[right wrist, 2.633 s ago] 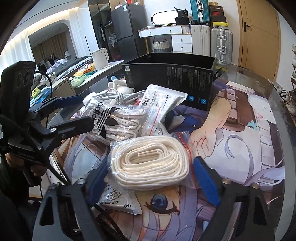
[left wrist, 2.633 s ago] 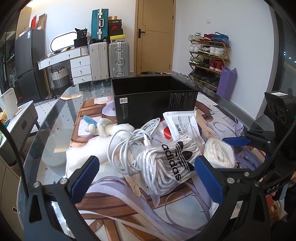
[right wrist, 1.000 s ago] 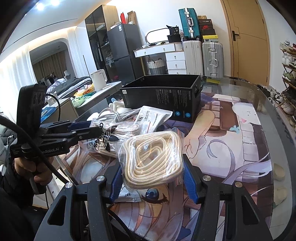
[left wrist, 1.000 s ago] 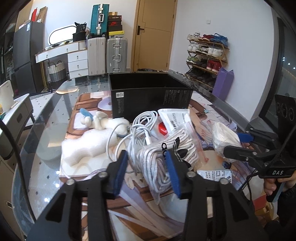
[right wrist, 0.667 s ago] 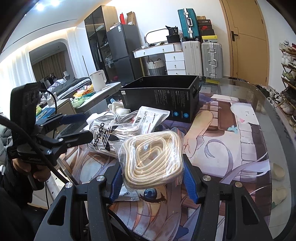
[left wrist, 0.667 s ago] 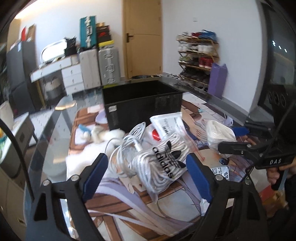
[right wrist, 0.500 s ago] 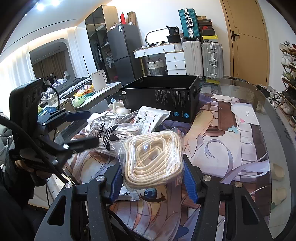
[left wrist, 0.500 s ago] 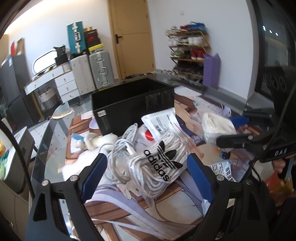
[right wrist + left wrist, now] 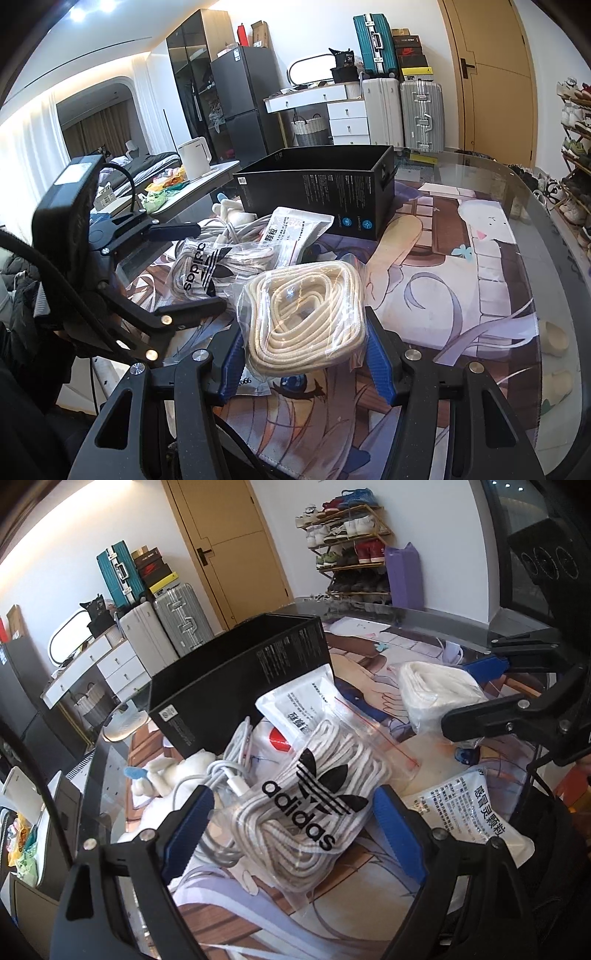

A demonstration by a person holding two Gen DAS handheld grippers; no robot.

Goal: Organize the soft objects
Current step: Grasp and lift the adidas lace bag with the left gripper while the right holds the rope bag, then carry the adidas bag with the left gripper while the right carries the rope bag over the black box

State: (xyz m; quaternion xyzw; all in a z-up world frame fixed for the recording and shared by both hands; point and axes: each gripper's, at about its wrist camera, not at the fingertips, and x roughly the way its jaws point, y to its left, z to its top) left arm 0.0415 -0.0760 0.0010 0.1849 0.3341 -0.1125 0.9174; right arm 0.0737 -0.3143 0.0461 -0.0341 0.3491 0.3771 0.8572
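A clear bag of grey-white laces with an adidas logo (image 9: 314,805) lies on the printed mat, between the wide-apart blue pads of my left gripper (image 9: 291,830); the pads flank it without squeezing. From the right wrist view the left gripper (image 9: 210,268) straddles the same bag (image 9: 207,269). My right gripper (image 9: 306,363) is shut on a clear bag of cream rope (image 9: 303,314), held just above the mat; the left wrist view shows that bag (image 9: 436,686) at right. An open black box (image 9: 240,675) stands behind the pile.
A white cable (image 9: 229,771), a white plush toy (image 9: 166,771) and two printed sachets (image 9: 295,705) (image 9: 469,812) lie around the laces bag. The glass table's rim (image 9: 535,206) curves at right. Suitcases (image 9: 402,110) and a shoe rack (image 9: 347,554) stand by the walls.
My left gripper's jaws went from narrow to wide apart and the gripper rolled, so the laces bag now lies between the pads. The right gripper kept still with the rope bag.
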